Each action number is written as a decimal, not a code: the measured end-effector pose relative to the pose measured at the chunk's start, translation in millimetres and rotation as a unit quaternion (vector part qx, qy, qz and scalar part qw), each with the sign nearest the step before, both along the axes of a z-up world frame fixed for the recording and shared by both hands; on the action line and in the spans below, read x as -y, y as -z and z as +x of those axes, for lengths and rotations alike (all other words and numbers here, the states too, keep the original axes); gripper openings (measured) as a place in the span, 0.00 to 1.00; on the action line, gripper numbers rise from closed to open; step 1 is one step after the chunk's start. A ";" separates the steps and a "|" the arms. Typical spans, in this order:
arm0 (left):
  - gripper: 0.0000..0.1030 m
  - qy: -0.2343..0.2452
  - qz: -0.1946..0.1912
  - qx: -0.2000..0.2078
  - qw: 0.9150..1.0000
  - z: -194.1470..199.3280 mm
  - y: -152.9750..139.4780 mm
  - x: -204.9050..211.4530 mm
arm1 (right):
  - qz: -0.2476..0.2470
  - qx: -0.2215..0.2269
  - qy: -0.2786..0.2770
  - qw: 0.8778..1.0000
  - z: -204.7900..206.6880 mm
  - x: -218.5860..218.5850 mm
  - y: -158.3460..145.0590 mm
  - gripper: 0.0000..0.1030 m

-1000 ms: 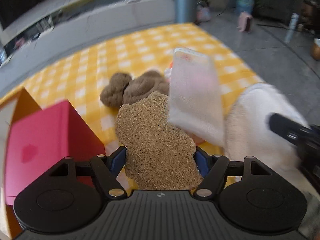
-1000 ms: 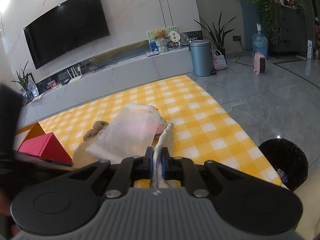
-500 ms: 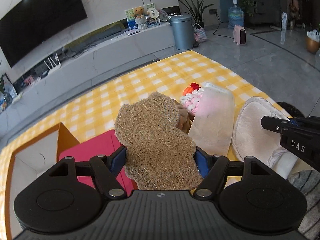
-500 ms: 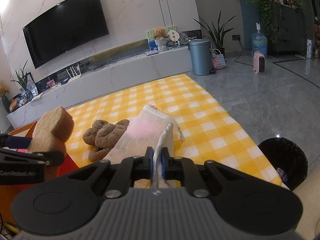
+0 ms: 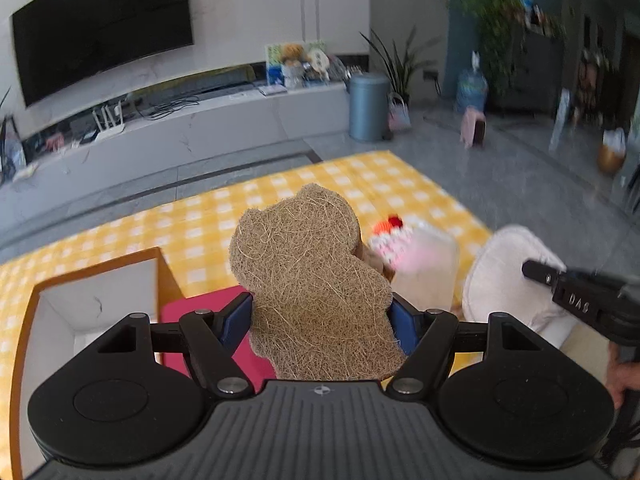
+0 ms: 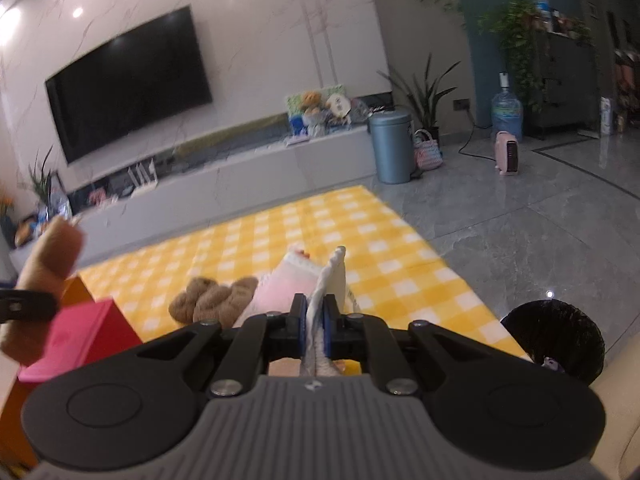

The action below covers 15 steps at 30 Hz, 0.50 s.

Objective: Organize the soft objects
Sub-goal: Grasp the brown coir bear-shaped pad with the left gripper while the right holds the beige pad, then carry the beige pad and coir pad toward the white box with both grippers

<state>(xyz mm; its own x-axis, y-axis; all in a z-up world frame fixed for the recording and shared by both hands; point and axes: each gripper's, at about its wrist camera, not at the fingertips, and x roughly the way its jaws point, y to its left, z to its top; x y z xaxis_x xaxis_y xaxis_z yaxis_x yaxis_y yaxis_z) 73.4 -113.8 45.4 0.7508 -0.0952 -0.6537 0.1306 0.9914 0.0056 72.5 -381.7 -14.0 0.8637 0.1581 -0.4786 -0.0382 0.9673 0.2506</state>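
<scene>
My left gripper (image 5: 322,318) is shut on a brown fibre pad (image 5: 312,280) shaped like an animal and holds it upright above the table; the pad also shows at the left of the right wrist view (image 6: 44,280). My right gripper (image 6: 316,320) is shut on the edge of a white fluffy cloth (image 6: 334,276), seen as a round white pad in the left wrist view (image 5: 504,280). A pink item in a clear bag (image 5: 420,268) and a brown plush toy (image 6: 212,298) lie on the yellow checked cloth (image 6: 280,232).
An orange box with a white inside (image 5: 92,300) stands at the left with a pink lid (image 5: 200,312) leaning beside it. A black bin (image 6: 556,340) stands on the floor at the right. A TV wall and low cabinet lie beyond the table.
My left gripper has lifted the brown fibre pad up off the pile and drawn back toward the box. My right gripper has kept its hold on the white cloth and tilted up slightly.
</scene>
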 end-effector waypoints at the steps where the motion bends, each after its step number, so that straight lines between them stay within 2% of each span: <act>1: 0.80 -0.005 -0.016 0.000 1.000 -1.9 -3.1 -9.5 | 0.004 0.003 0.008 1.000 -0.6 1.0 -1.2 0.06; 3: 0.80 -0.016 -0.038 0.007 0.999 -8.4 -9.0 -28.5 | 0.007 0.010 0.018 1.000 -3.0 1.8 -4.7 0.06; 6: 0.80 -0.042 -0.044 0.026 0.998 -19.3 -15.8 -55.4 | 0.017 0.027 0.015 0.999 -8.3 1.1 -13.3 0.06; 11: 0.80 -0.091 -0.061 0.049 0.993 -33.2 -23.9 -99.6 | 0.030 0.061 -0.012 0.998 -20.4 -12.3 -33.2 0.06; 15: 0.80 -0.123 -0.080 0.057 0.987 -44.5 -21.9 -134.8 | 0.042 0.105 -0.049 0.992 -37.3 -35.6 -58.8 0.06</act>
<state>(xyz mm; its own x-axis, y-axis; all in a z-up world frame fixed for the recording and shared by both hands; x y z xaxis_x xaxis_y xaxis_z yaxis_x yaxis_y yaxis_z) 28.9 20.9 67.3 0.8324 0.0041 -0.5541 -0.1072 0.9823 -0.1537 35.3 -346.0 44.8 0.9218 0.2774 -0.2708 -0.1908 0.9327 0.3059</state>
